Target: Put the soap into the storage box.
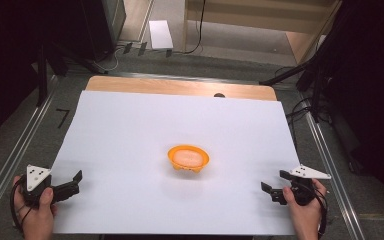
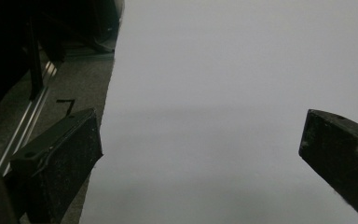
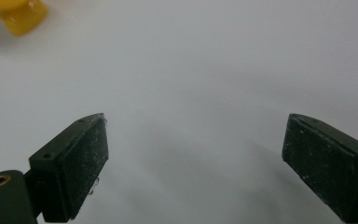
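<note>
1. In the lower left of the high view, the person's left hand (image 1: 39, 210) grips the left gripper (image 1: 76, 181) low over the near left corner of the sheet, its jaws pointing right and a little up the frame, its grey three-cornered plate facing up.
2. The left gripper view shows those two black jaws spread wide with nothing between them, one at the lower left of the frame over the sheet's edge, the other at the right edge.
3. In the lower right of the high view, the right hand (image 1: 304, 207) holds the right gripper (image 1: 274, 184) near the sheet's right edge, jaws pointing left toward the middle.
4. In the right gripper view its jaws also stand wide apart and empty, bare sheet between them.
5. The orange bowl (image 1: 188, 158) sits upright near the centre of the high view, well apart from both grippers; its edge shows in the upper left corner of the right gripper view (image 3: 14, 14).
6. A large white sheet (image 1: 130, 130) covers most of a wooden table (image 1: 180, 86), whose far strip lies bare at the top.
7. Grey floor, metal rails (image 1: 15, 150) and dark stands flank the table; a white box (image 1: 160, 34) lies on the floor at the top of the frame.
</note>
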